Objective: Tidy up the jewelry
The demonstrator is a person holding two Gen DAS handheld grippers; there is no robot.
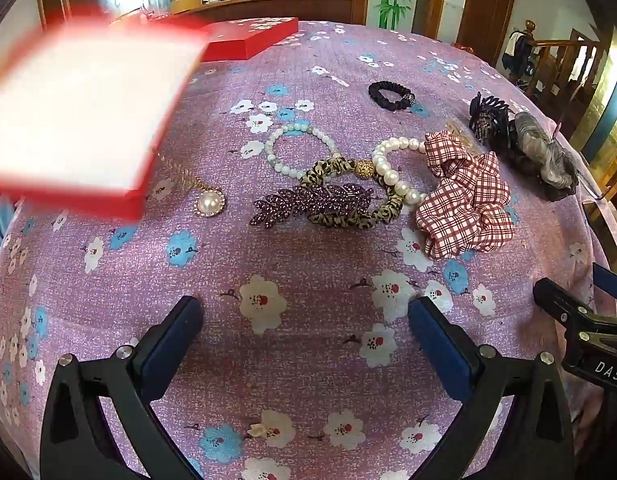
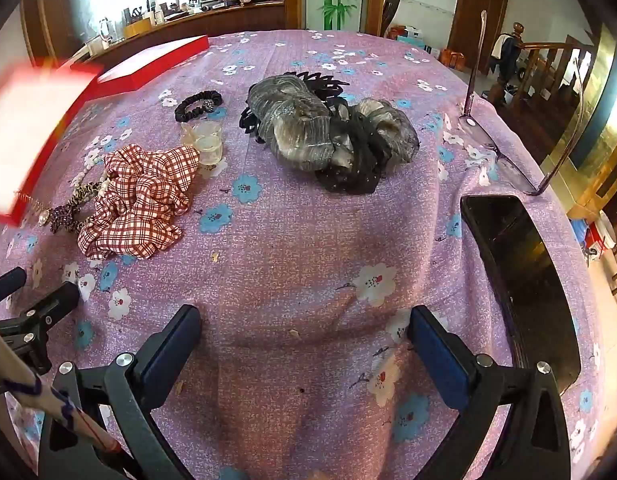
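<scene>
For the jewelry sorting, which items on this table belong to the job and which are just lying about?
Job: red box, pearl pendant, bead bracelet, pearl bracelet, purple leaf clip, plaid scrunchie, black scrunchie, claw clip.

Lying about: glasses, phone, clear cup.

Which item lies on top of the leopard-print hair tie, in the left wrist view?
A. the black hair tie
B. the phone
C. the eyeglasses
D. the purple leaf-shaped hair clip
D: the purple leaf-shaped hair clip overlaps the lower part of the leopard-print hair tie, while the black hair tie lies apart, farther back on the cloth.
</scene>
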